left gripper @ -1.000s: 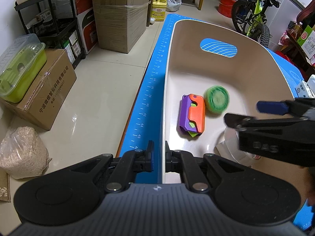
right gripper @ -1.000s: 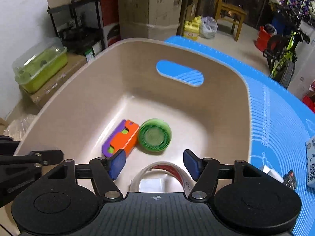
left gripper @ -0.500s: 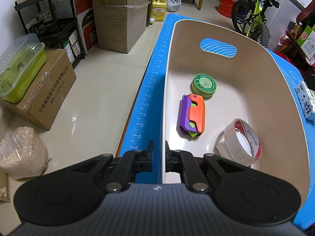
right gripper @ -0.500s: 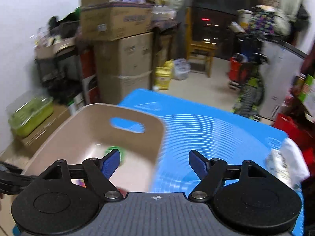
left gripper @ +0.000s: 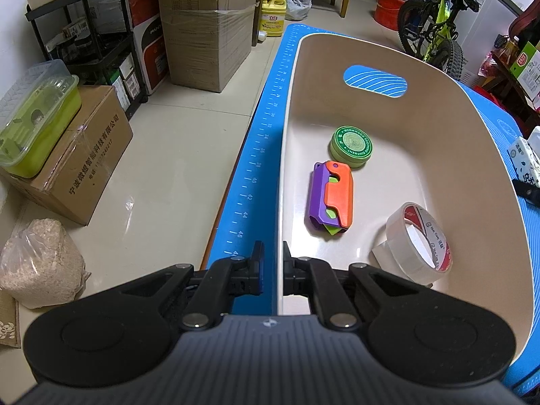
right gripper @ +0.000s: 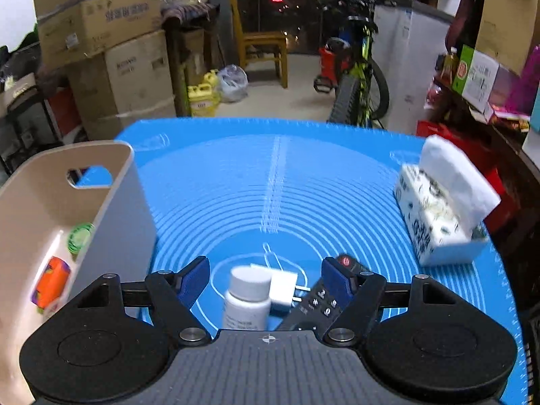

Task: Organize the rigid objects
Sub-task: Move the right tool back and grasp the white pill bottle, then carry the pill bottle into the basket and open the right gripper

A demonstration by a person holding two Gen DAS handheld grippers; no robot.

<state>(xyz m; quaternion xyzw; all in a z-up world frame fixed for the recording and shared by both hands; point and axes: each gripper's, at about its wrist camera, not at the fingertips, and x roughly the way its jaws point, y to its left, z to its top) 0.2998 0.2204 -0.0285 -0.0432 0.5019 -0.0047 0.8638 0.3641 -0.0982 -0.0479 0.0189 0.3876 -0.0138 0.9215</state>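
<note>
Three rigid things lie inside the one beige plastic bin (left gripper: pixel 398 50) with an oval handle cut-out, which fills the centre and right of the left wrist view: one round green tin (left gripper: pixel 351 146) flat on the bin floor near the middle, one purple and orange plastic toy block (left gripper: pixel 332 197) just below it and nearly touching it, and one roll of clear tape with a red and white core (left gripper: pixel 418 241) leaning on its edge at the lower right. The left tongs (left gripper: pixel 271 266), at the bottom centre of that view, are pinched on the bin's near wall, one finger outside over the blue silicone mat with ruler marks (left gripper: pixel 256 168) and one inside.

Three more things wait on the mat in the right wrist view, low in the frame. One white plastic bottle with a white cap (right gripper: pixel 248 298) stands upright between the fingers of the right tongs (right gripper: pixel 266 280); one white plug adapter (right gripper: pixel 285 290) lies just behind it, and one black remote control with a red button (right gripper: pixel 320 300) lies to the right, partly under the right finger. The right tongs stand wide apart with their pads clear of the bottle; their jaws have just narrowed slightly. One patterned tissue pack (right gripper: pixel 438 216) with a white tissue sticking up sits on the counter at the right of the frame, well apart from the bottle. The bin shows at the left edge with the tin and toy block blurred inside.
</note>
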